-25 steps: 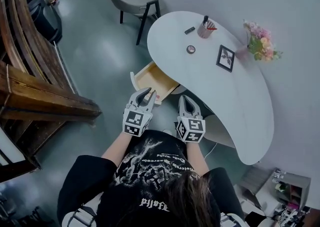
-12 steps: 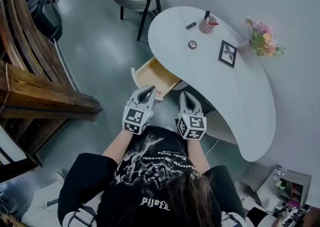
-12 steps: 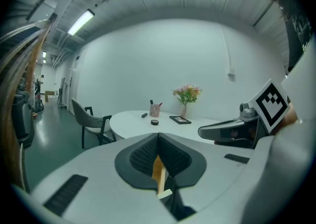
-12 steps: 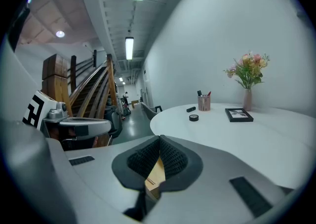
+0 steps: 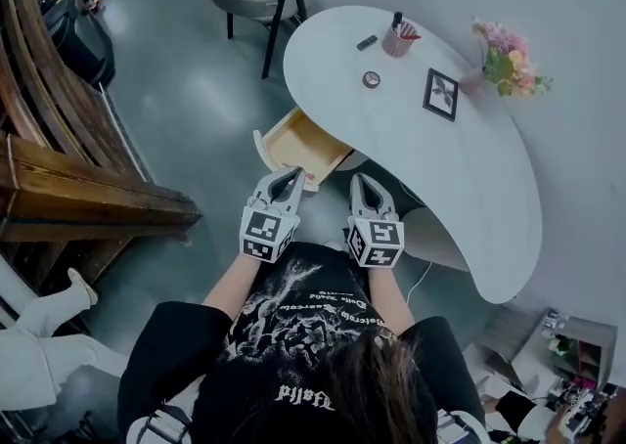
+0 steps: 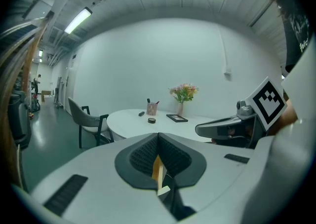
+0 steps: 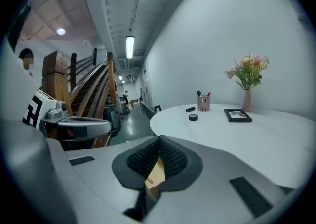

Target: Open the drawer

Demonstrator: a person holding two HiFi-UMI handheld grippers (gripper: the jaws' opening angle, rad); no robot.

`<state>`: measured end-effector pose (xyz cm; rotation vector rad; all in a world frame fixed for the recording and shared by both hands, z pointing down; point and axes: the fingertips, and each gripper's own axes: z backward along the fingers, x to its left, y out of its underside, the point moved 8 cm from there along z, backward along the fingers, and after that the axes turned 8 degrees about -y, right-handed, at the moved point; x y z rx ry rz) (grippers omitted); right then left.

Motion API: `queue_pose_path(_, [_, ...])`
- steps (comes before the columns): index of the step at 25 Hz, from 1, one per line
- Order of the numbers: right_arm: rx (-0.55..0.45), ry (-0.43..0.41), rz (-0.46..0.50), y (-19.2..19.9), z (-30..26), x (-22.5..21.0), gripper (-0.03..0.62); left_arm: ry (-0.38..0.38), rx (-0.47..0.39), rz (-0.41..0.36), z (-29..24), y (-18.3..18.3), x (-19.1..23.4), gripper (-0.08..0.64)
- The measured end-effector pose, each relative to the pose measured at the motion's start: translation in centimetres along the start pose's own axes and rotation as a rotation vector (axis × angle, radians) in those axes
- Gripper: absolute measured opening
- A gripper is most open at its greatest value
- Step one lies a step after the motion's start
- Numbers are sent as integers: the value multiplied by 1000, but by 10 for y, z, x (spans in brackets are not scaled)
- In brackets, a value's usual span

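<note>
Currently the drawer [image 5: 298, 146] stands pulled out beneath the bench [image 5: 469, 178]; it is likely light, stiff wood, best gripped at its front panel. The left tongs [image 5: 291, 178] and right tongs [image 5: 360, 185] are closed, empty, just short of it.

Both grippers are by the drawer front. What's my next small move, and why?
Probably ease the left gripper back from the drawer rather than pull more. The drawer stands well out from under the tabletop, wooden inside showing, so it looks open. The left gripper and the right gripper both have jaws together, nothing clamped.
</note>
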<state>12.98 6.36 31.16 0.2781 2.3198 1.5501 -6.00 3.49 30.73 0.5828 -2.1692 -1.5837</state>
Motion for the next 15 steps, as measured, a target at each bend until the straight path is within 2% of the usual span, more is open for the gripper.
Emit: queue_pose_path(15, [-4, 11, 6, -1, -1, 1, 25, 2, 6, -10, -1, 0, 4, 23])
